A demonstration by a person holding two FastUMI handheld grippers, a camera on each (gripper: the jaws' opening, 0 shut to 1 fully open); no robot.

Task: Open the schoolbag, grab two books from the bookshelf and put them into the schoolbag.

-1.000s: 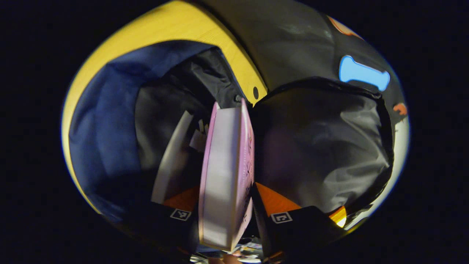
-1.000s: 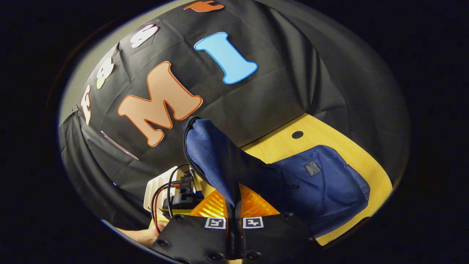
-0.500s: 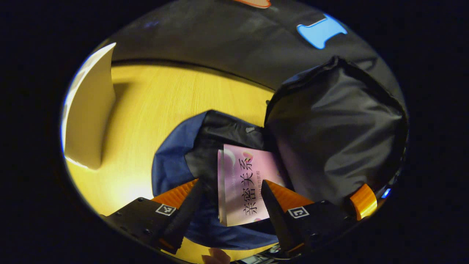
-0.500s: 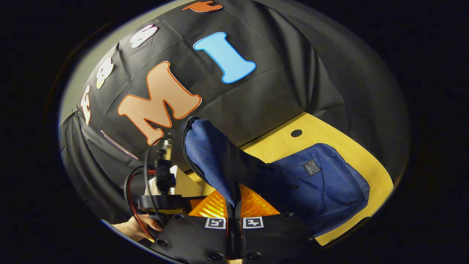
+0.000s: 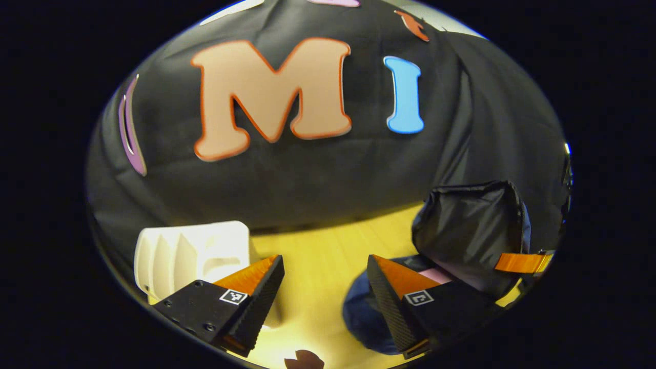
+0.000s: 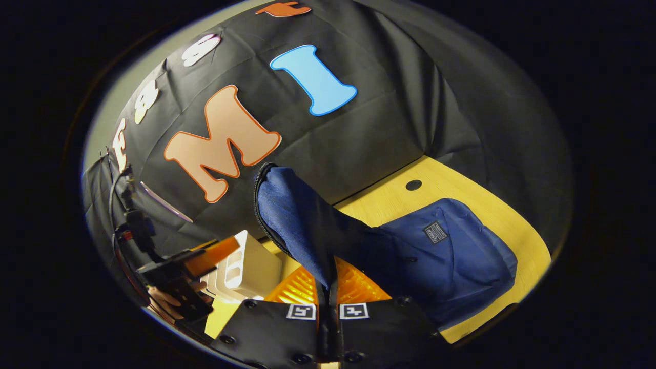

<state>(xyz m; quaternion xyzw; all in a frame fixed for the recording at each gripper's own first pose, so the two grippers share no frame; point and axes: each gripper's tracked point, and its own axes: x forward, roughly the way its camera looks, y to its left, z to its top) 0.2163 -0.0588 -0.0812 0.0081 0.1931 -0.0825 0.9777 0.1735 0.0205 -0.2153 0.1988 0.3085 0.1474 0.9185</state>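
A: In the left gripper view, where do your jaws stand?

B: Your left gripper [image 5: 324, 287] has its jaws spread wide with nothing between them, above the yellow tabletop [image 5: 318, 256]. The white bookshelf [image 5: 192, 256] sits low on the left, against the booth wall. The schoolbag [image 5: 366, 318] lies low on the right, its black-lined flap [image 5: 469, 230] raised, and a pink book edge [image 5: 435, 275] shows just inside the mouth.

A: And the right gripper view?

B: Your right gripper [image 6: 328, 307] has its jaws closed to a narrow line, both fingers pinching the blue flap [image 6: 297, 220] of the schoolbag [image 6: 451, 256] and holding it up off the tabletop [image 6: 461, 189]. The bag body rests on the tabletop to the right, 1 small label patch [image 6: 434, 233] on its front. The bookshelf [image 6: 246, 266] stands left of the flap, and the left gripper [image 6: 197, 259], with a hand [image 6: 169, 297] holding it, hangs beside it.
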